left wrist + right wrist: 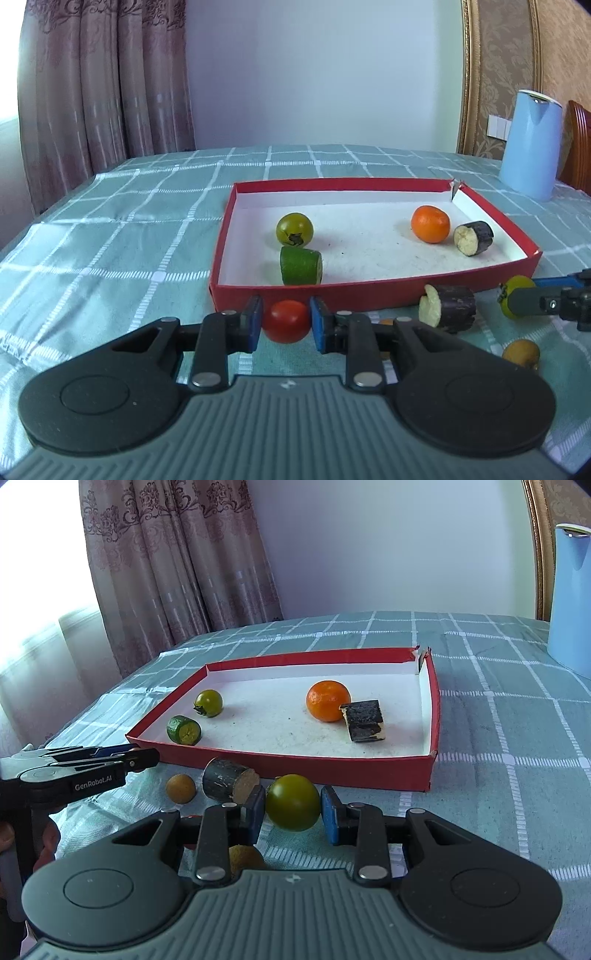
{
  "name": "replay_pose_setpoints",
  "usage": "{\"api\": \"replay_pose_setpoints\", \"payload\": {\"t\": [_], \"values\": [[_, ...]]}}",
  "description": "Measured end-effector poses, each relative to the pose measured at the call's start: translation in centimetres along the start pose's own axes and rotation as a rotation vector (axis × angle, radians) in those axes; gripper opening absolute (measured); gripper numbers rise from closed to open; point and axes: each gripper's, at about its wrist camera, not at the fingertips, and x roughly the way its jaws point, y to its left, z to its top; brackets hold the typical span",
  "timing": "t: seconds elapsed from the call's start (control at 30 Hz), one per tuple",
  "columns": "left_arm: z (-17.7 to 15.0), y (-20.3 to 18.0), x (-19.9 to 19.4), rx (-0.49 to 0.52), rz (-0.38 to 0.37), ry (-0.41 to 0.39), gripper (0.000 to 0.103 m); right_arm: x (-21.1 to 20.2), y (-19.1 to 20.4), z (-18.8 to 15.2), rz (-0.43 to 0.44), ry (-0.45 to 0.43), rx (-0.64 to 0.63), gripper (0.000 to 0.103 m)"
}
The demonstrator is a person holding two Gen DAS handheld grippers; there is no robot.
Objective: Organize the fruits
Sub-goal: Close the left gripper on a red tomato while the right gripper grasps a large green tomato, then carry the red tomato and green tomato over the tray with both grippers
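Note:
My left gripper [286, 320] is shut on a red tomato [285, 321] just in front of the red tray's near wall [369, 293]. My right gripper [293, 805] is shut on a green tomato [292, 802], held in front of the tray wall [332, 768]. Inside the tray lie a green tomato [294, 229], a cucumber piece [300, 266], an orange [430, 223] and a dark eggplant piece [473, 238]. Another eggplant piece [447, 308] and a small yellow-brown fruit [521, 352] lie on the cloth outside the tray.
A blue kettle [530, 144] stands at the back right on the green checked tablecloth [110, 229]. A second small brown fruit [245, 858] lies under my right gripper. Curtains hang behind the table on the left.

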Motion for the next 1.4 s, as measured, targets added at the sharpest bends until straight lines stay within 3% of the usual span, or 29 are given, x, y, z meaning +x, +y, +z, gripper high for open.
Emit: {"api": "replay_pose_setpoints", "payload": {"t": [0.37, 0.63, 0.87, 1.13, 1.4], "values": [[1.0, 0.3, -0.1, -0.049, -0.034, -0.003, 0.025, -0.4, 0.1, 0.2, -0.009, -0.023, -0.002, 0.032], [2.7, -1.1, -0.3, -0.015, -0.037, -0.04, 0.025, -0.3, 0.1, 2.2, -0.063, -0.074, -0.011, 0.032], [4.3, -2.5, 3.1, -0.012, -0.014, -0.029, 0.025, 2.4, -0.9, 4.2, -0.167, -0.059, 0.0, 0.032], [6.0, -3.1, 6.5, -0.017, 0.014, 0.007, 0.025, 4.7, -1.6, 5.9, -0.228, -0.032, -0.017, 0.032], [6.3, -4.2, 8.2, 0.017, 0.041, 0.001, 0.025, 4.9, -1.2, 5.8, -0.197, -0.029, -0.026, 0.032]]}}
